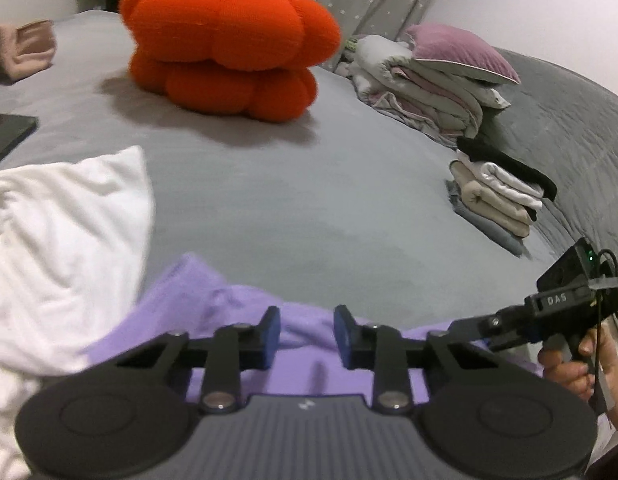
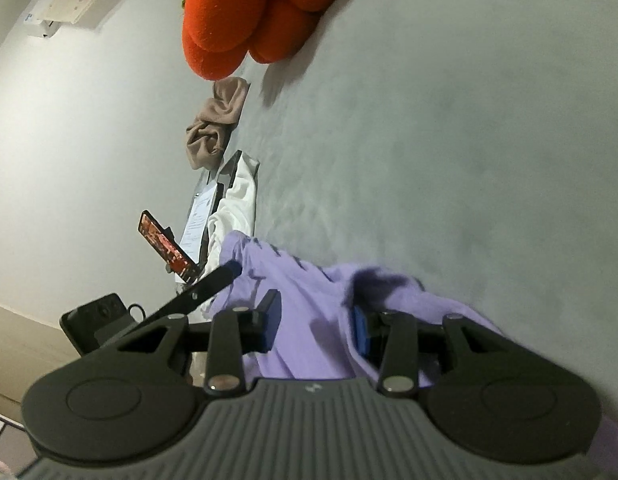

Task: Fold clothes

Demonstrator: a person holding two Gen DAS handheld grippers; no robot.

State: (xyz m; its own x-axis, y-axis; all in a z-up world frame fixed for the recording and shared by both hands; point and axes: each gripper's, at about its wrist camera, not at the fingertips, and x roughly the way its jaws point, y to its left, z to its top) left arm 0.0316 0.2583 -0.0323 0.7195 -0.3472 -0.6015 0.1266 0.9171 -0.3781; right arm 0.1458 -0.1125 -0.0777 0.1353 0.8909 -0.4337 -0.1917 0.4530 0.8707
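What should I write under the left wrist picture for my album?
Left gripper over a soft lilac knit garment on a grey bed, with a plump orange pumpkin cushion behind.

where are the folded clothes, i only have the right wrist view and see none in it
Observer: In the left wrist view, a stack of folded beige, white and black clothes sits toward the right side of the grey bed cover.
Operator: anything behind that stack
Observer: Yes, a pile of folded pale quilts with a lilac pillow resting on top.
Operator: can you see my right gripper from there
Observer: Yes, the right gripper comes in from the right at the edge of the lilac knit garment, with a hand wrapped round its handle.
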